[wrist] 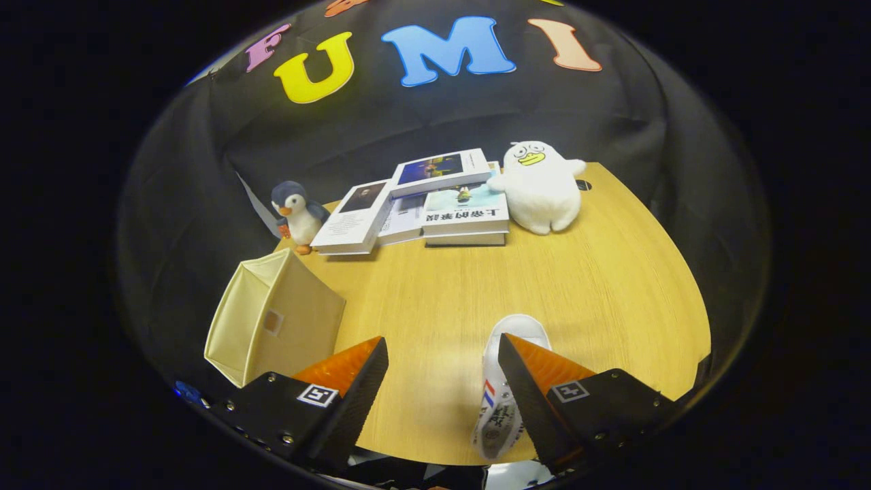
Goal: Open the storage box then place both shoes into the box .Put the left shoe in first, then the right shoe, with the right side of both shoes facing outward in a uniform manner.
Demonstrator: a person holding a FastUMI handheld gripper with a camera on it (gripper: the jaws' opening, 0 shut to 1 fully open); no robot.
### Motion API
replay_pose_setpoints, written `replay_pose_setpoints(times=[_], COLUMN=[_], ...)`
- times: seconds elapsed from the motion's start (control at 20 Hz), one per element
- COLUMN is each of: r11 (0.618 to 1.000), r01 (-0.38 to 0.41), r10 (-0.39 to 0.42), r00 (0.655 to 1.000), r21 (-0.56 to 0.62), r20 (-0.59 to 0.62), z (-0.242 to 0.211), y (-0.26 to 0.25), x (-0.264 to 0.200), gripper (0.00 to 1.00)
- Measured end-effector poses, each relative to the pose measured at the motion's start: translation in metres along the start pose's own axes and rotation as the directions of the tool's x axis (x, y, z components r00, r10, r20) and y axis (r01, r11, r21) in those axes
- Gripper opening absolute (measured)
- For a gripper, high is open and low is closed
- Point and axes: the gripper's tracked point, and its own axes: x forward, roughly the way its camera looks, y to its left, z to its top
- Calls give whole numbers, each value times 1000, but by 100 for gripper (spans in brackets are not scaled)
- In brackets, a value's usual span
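The shoe [507, 395] lies on the table [599, 286] right against the inner side of the right finger, toe pointing away, while the box [272, 320] sits open off to the left, just past the left finger. The gripper [442, 381] is spread wide and holds nothing, so I'd shift it right until the shoe sits centered between both fingers before squeezing. Grab mid-shoe or it'll probably twist; books [422, 204] and plush toys beyond aren't in the way.

Tool [442, 371] observed in the gripper view with its two fingers [354, 381] spread wide apart, nothing pressed between them. Both fingers point forward and slightly downward over the worktop [517, 286]. The right finger's inner edge lies against a shoe [500, 401].
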Motion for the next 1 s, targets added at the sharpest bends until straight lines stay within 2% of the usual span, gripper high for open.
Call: replay_pose_setpoints(times=[0.3, 0.65, 1.0], r11=[997, 982, 969], r01=[77, 179, 215], r10=[-76, -166, -178], r00=[996, 972, 948], r21=[17, 66, 118], r20=[-55, -165, -265], z=[-25, -62, -93], y=[-46, -94, -109], x=[17, 34, 48], gripper=[98, 98, 97])
